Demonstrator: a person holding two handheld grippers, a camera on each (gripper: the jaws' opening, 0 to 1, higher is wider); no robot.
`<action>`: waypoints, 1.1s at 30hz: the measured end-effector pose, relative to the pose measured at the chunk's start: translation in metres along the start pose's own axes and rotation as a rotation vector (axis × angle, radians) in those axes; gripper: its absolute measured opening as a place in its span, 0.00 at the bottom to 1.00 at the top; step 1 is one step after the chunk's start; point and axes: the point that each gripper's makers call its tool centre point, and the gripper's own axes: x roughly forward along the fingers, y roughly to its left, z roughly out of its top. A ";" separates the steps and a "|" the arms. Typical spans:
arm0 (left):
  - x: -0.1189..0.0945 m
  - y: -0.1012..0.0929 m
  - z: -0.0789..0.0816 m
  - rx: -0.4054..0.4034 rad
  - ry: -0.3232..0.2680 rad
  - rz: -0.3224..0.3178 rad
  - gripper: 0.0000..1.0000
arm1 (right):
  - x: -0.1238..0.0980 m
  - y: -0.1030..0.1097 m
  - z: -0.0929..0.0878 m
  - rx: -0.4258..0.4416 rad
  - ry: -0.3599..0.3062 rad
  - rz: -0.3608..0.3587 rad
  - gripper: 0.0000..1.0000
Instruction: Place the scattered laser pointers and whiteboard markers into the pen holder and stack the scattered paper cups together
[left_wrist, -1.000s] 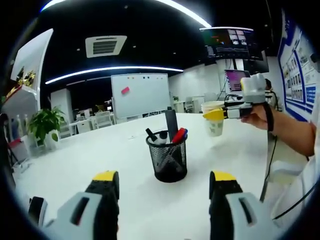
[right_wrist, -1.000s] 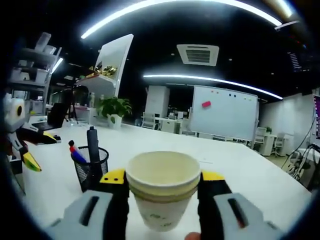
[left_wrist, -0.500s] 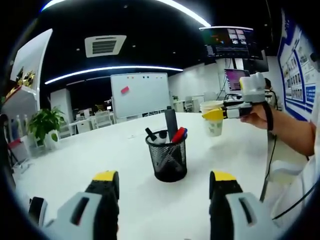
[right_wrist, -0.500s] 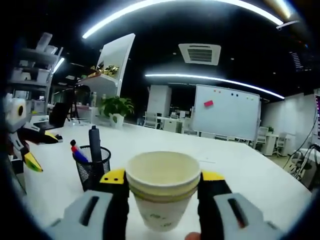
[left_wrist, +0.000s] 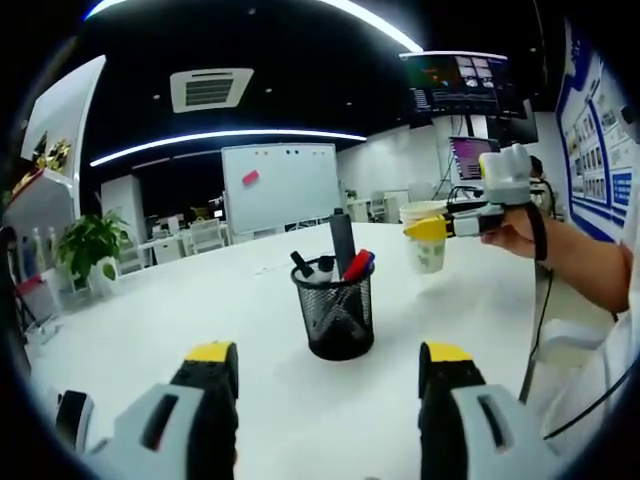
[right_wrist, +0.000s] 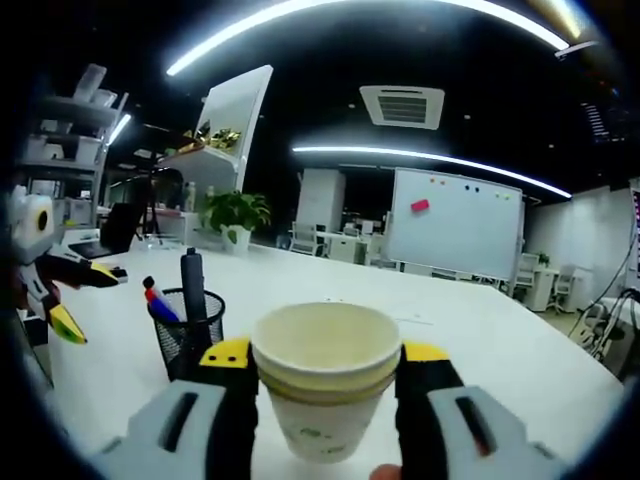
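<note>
A black mesh pen holder (left_wrist: 339, 312) stands on the white table (left_wrist: 200, 310), with markers and a dark laser pointer upright in it. My left gripper (left_wrist: 327, 375) is open just in front of it, nothing between its jaws. In the left gripper view the right gripper (left_wrist: 437, 228) is held up at the right by a hand, shut on stacked paper cups (left_wrist: 428, 240). In the right gripper view the stacked paper cups (right_wrist: 326, 375) sit between the jaws of my right gripper (right_wrist: 326, 372). The pen holder (right_wrist: 186, 330) stands left of them, and the left gripper (right_wrist: 58, 300) shows at the far left.
A person's forearm (left_wrist: 580, 265) reaches in from the right of the left gripper view. A potted plant (left_wrist: 92, 250) stands at the table's far left edge. A whiteboard (left_wrist: 280, 188) and office chairs lie beyond the table.
The left gripper view has tipped slightly, so the pen holder sits a little higher. The right gripper view has shifted slightly. Both grips are unchanged.
</note>
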 end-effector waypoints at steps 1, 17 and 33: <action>0.000 0.000 0.000 -0.001 0.000 0.000 0.75 | 0.000 0.000 0.000 0.000 0.000 0.001 0.55; 0.000 -0.002 -0.003 -0.002 0.005 -0.005 0.75 | 0.001 0.003 0.001 -0.003 0.002 0.009 0.55; 0.000 -0.002 -0.004 0.001 0.009 -0.006 0.75 | 0.006 0.008 -0.001 -0.011 0.013 0.023 0.55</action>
